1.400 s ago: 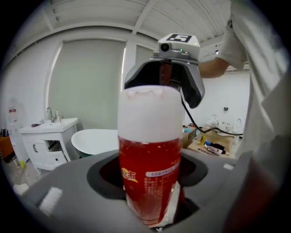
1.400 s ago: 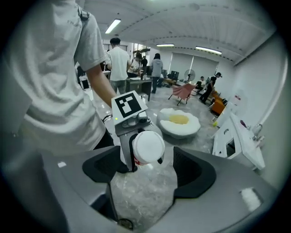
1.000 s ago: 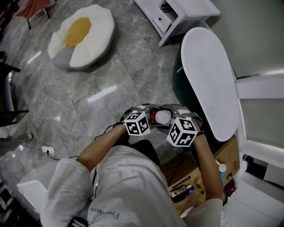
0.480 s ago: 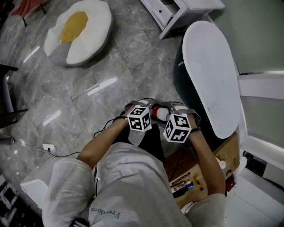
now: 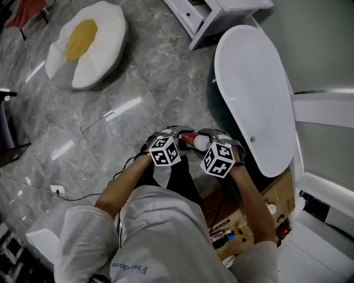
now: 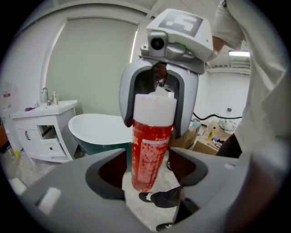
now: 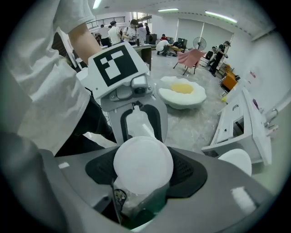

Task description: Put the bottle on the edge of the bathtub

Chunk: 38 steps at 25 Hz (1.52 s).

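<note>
A red bottle [image 5: 191,141] with a white cap hangs level between my two grippers, above the floor beside the white bathtub [image 5: 254,83]. My right gripper [image 5: 206,140] is shut on the cap end; in the right gripper view the cap [image 7: 143,164] fills the space between its jaws. The bottle's base [image 6: 146,168] sits between the jaws of my left gripper [image 6: 148,177], which stands open with a gap showing beside it. In the head view the left gripper [image 5: 178,137] faces the right one. The tub [image 6: 97,129] lies behind the bottle in the left gripper view.
An egg-shaped cushion [image 5: 83,44] lies on the grey marble floor at the far left. A white cabinet [image 5: 215,14] stands beyond the tub's head. A cardboard box [image 5: 249,226] of small items sits by my right side. A cable [image 5: 55,190] runs across the floor.
The two grippers have drawn closer together around the bottle and drifted slightly left. The bottle stays between them.
</note>
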Motion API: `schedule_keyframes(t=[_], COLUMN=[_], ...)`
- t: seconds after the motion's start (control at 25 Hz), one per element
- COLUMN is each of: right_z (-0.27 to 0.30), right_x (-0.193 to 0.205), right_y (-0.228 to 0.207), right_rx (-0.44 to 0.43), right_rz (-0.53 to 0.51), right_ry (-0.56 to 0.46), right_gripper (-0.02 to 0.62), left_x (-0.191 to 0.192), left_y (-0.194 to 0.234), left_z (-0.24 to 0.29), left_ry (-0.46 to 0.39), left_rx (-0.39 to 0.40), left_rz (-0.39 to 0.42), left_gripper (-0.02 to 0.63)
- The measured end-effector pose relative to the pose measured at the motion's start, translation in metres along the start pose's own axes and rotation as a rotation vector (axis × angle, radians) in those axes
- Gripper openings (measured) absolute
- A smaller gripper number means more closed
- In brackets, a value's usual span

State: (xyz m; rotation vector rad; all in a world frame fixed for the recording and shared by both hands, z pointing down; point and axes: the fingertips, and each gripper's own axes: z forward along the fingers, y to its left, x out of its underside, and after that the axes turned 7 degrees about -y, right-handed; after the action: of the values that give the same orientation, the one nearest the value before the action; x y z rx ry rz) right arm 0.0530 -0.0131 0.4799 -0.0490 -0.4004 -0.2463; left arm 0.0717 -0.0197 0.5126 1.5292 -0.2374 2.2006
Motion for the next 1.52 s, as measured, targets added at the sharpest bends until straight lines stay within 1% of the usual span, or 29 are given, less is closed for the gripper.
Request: schedule_keyframes(t=[0.16,0.32,0.48,0.56,0.72,0.92,1.04,1.24,1.52], right_z=[0.015,0.034,0.06,0.074,0.107,0.157,0.187,0.236,0.312], right_x=[0.049,0.098,0.138,0.154,0.182,0.217,0.234,0.263,0.312], right_y=[-0.029,-0.054,-0.084,-0.097,-0.123,-0.152,-0.161,-0.171,-0.182], right_rx=[0.029,0.055,0.091,0.101,0.093,0.123,0.139,0.167,0.227], right_rz=[0.072,0.16,0.231,0.256,0.289,0.316,0.362,0.47,0.68], right_ry=[0.023,0.042,0.052,0.05,0.035,0.048,0.068,0.089,0.097], right_gripper=[0.288,0.288,0.288,0.288,0.288,0.288,0.288,0.288,0.288], left_x=[0.011,0.014,0.018,0.021,0.031,0.053,0.071,0.112,0.186], left_y=[0.025,0.039,0.054,0.061,0.079,0.097,0.109,0.127,0.145], left_z=[0.012,0.028,0.041,0.048,0.066,0.094,0.103,0.115,0.143], left_ry=[0.009,0.019,0.035,0.032,0.013,0.008,-0.006,-0.028,-0.036], left_rx=[-0.059,-0.091,-0.127,-0.158,-0.245,-0.318,-0.356,-0.406,-0.439], left_rz=[-0.086,-0.143,-0.191,-0.229,-0.34,-0.423,-0.461,-0.507,-0.562], left_gripper=[0.339,0.339,0.339,0.339,0.339,0.339,0.339,0.339,0.339])
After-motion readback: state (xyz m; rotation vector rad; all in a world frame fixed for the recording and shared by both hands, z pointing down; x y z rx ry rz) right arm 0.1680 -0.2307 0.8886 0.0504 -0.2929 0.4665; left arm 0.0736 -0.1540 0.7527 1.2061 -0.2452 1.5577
